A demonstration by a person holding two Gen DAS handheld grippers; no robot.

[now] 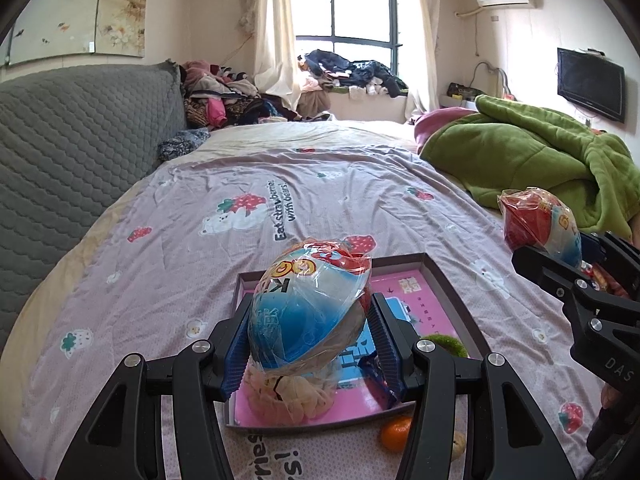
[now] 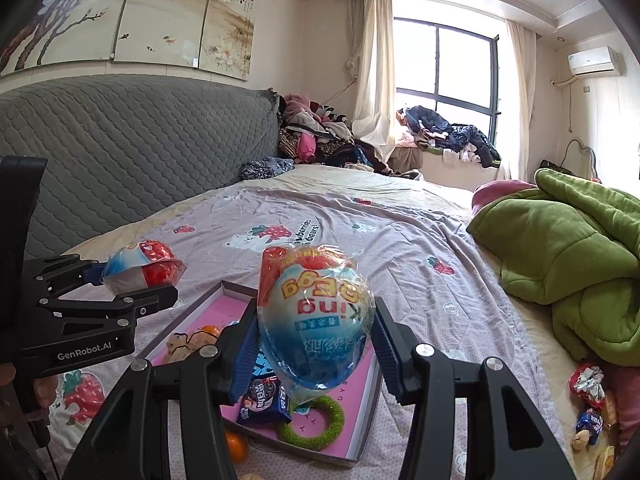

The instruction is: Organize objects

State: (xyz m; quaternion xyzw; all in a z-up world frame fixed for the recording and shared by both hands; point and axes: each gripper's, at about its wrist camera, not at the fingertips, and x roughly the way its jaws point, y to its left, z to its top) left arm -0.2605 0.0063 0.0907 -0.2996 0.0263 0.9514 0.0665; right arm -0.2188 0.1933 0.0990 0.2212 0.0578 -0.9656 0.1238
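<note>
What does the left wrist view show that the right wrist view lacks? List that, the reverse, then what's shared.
Left wrist only: the black wall-mounted television. Right wrist only: the heap of wrapped snacks at the picture's lower right. Shared: the pink-lined shallow tray, the fuzzy green ring, and the left gripper and right gripper, each shut on a plastic-wrapped blue-and-red egg toy.

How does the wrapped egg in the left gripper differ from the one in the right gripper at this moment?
The left gripper holds its egg blue end towards the camera, red end away. The right gripper holds its egg more upright, red top up, with yellow lettering facing the camera. Both are plastic-wrapped, red, white and blue, clamped between blue pads above the pink tray.
</note>
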